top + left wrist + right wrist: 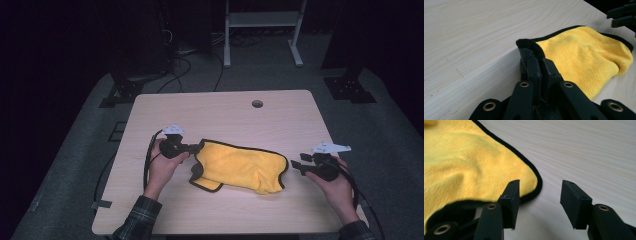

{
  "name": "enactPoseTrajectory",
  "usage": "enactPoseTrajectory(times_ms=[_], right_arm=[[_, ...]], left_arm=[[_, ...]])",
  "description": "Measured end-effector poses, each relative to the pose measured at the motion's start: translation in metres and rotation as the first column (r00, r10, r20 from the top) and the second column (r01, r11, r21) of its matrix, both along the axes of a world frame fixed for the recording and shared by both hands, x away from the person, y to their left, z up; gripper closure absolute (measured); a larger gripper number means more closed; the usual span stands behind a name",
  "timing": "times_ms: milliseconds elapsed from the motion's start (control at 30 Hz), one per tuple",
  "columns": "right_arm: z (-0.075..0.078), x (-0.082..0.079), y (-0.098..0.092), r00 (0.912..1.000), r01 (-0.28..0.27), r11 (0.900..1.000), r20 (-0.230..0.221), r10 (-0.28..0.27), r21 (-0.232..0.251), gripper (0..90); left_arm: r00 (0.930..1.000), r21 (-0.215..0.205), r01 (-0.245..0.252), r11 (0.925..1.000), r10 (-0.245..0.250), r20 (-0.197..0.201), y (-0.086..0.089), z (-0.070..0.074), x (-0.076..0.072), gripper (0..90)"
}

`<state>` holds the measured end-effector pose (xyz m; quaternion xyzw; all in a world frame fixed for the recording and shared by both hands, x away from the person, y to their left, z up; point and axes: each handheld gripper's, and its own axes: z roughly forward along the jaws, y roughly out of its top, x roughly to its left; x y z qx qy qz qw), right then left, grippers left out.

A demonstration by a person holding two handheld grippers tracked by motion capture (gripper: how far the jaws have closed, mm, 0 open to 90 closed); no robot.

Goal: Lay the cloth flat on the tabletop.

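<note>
A yellow cloth (240, 165) with a black border lies rumpled on the pale wooden table (210, 110). My left gripper (200, 146) is at the cloth's left end, shut on its black-edged corner. In the left gripper view that corner (529, 46) is pinched between the jaws of the left gripper (540, 60), and the yellow cloth (584, 57) spreads away to the right. My right gripper (295, 166) hovers just off the cloth's right end. Its jaws stand apart in the right gripper view (540, 183) with only bare table between them, and the cloth's rounded corner (534, 182) lies beside the left jaw.
A round cable hole (257, 104) sits near the table's far edge. Beyond the table are a white frame (262, 30), black stand feet (350, 90) and cables on the grey floor. The right gripper's jaws (621, 15) show far off in the left gripper view.
</note>
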<state>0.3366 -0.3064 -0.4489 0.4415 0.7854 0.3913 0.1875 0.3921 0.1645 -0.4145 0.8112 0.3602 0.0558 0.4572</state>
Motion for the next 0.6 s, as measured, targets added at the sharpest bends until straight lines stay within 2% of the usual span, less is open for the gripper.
enactPoseTrajectory(times_ms=[33, 133, 167, 233, 300, 500, 533, 600], right_arm=[[0.000, 0.000, 0.000, 1.0000, 0.000, 1.000, 0.000, 0.000, 0.000, 49.3], [-0.004, 0.017, 0.007, 0.9995, -0.009, 1.000, -0.030, 0.009, 0.007, 51.7], [-0.008, 0.027, 0.011, 0.9985, -0.020, 1.000, -0.050, 0.020, 0.003, 52.2], [-0.011, 0.031, 0.013, 0.9979, -0.026, 1.000, -0.060, 0.026, 0.001, 52.0], [-0.017, 0.041, 0.018, 0.9962, -0.042, 0.999, -0.077, 0.042, -0.003, 52.0], [-0.025, 0.049, 0.023, 0.9926, -0.062, 0.998, -0.105, 0.061, -0.006, 56.3], [-0.027, 0.049, 0.024, 0.9921, -0.068, 0.998, -0.107, 0.066, -0.013, 61.6], [-0.027, 0.048, 0.023, 0.9914, -0.063, 0.998, -0.115, 0.061, -0.008, 65.6]], left_arm=[[1.0000, 0.000, 0.000, 1.0000, 0.000, 0.000, 0.000, 0.000, 0.000, 85.0], [1.0000, -0.001, -0.001, 1.0000, 0.001, -0.002, 0.001, -0.001, 0.001, 85.0], [1.0000, -0.004, -0.003, 1.0000, 0.003, -0.002, 0.002, -0.001, 0.001, 84.9], [1.0000, -0.005, 0.000, 1.0000, 0.000, -0.003, 0.003, -0.001, 0.001, 84.8], [0.9999, -0.030, 0.001, 0.9996, -0.001, -0.015, 0.005, -0.003, 0.002, 84.8], [0.9999, -0.034, -0.003, 0.9994, 0.003, -0.011, 0.009, -0.002, 0.002, 84.9], [0.9999, -0.040, -0.006, 0.9992, 0.005, -0.010, 0.010, -0.002, 0.002, 84.9], [0.9999, -0.037, -0.006, 0.9993, 0.005, -0.012, 0.011, -0.003, 0.002, 85.0]])
